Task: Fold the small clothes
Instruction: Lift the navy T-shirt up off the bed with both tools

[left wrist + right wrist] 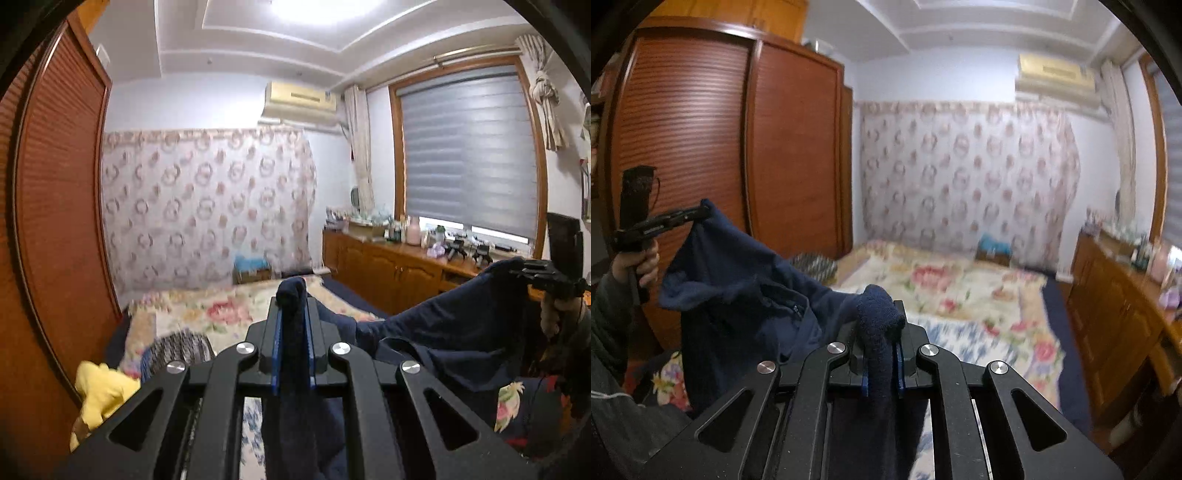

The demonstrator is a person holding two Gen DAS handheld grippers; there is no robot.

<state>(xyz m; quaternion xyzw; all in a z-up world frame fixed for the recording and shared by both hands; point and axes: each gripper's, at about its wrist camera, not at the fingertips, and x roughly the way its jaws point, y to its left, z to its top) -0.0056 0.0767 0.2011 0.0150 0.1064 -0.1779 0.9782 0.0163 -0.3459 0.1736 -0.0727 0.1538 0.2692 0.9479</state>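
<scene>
A dark navy garment (461, 325) hangs in the air, stretched between both grippers above the bed. My left gripper (292, 306) is shut on one bunched corner, which pokes up between the blue pads. At the right edge of the left wrist view, the right gripper (532, 277) pinches the other corner. In the right wrist view my right gripper (881, 321) is shut on a rolled lump of the navy garment (738, 280). A hand (639, 262) holds the left gripper (703, 211) at the left, clamped on the far corner. The garment's lower part drops out of sight below both grippers.
Below lies a bed with a floral cover (221, 310) (960, 288). A yellow garment (99, 391) and a striped garment (177, 349) (812, 264) lie at its left side. A red-brown wardrobe (701, 129) stands left, a wooden cabinet (1115, 306) with bottles right.
</scene>
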